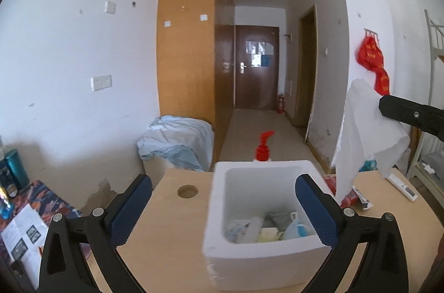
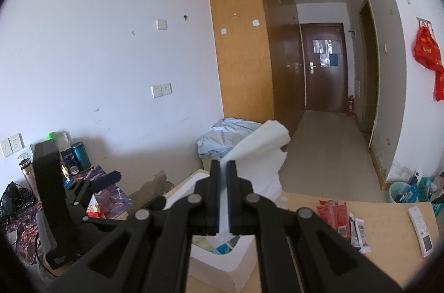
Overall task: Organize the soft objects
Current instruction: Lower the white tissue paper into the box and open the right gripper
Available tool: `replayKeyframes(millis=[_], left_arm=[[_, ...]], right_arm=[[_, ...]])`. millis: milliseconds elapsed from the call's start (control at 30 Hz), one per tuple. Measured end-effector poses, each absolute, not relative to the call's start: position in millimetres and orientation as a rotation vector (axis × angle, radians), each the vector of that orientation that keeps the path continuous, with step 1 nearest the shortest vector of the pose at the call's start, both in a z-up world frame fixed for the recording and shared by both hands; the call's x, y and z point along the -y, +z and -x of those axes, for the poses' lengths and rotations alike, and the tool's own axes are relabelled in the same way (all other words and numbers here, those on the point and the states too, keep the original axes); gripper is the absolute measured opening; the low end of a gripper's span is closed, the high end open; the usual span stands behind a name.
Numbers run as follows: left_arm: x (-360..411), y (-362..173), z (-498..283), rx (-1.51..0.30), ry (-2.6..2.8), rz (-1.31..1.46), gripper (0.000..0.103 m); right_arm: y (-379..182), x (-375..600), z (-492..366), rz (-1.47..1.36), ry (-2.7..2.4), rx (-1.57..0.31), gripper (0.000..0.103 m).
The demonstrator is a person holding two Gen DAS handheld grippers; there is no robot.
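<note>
A white foam box stands on the wooden table and holds several soft items, among them pale cloths and a blue mask. My left gripper is open wide, one blue pad on each side of the box's near end, with nothing gripped. To the right, my right gripper is shut on a white cloth that hangs above the box's right side. In the right wrist view the right gripper pinches the white cloth over the foam box.
A red pump bottle stands behind the box. Red packets and a white remote lie on the table's right part. The tabletop has a round hole. Bottles and papers crowd a lower surface on the left.
</note>
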State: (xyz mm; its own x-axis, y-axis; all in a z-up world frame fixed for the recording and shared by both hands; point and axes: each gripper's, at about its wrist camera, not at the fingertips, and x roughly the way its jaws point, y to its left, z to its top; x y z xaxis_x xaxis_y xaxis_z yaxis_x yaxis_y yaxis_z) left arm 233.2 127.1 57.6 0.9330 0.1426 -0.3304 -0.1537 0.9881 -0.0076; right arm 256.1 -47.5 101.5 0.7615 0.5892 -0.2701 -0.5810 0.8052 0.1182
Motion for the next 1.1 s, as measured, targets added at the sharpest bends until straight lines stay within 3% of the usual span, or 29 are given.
replayKeyframes(millis=[300,900,933,967,1000,1033,1100], left_arm=[[-153.6,53.3,-215.4,-0.335,0.218,0.043,0.103],[-175.3,50.2,-206.8,-0.339,0.264,0.045,0.103],[-174.8,50.3,-207.2,-0.34,0.262,0.046,0.103],[-174.9,50.5,-207.4,-0.342,0.26,0.047,0.103],[-174.8,50.5,-207.1,-0.342,0.259,0.046,0.103],[-175.2,50.6,-207.0,-0.34,0.258,0.047,0.103],[-176.7,50.2,-206.2,-0.336,0.261,0.055,0.103]], right_arm=[[100.6,26.5,-263.7,-0.03,0.688,-0.319,0.006],[46.9,-17.8,-299.6,0.003,0.687,-0.505,0.009],[45.5,-18.5,-301.1,0.003,0.688,-0.516,0.015],[43.6,-19.0,-303.1,0.0,0.691,-0.537,0.043],[43.1,-19.3,-303.6,0.005,0.689,-0.546,0.083],[42.8,-19.1,-302.8,0.013,0.679,-0.547,0.099],[45.7,-17.4,-299.9,0.022,0.659,-0.524,0.103]])
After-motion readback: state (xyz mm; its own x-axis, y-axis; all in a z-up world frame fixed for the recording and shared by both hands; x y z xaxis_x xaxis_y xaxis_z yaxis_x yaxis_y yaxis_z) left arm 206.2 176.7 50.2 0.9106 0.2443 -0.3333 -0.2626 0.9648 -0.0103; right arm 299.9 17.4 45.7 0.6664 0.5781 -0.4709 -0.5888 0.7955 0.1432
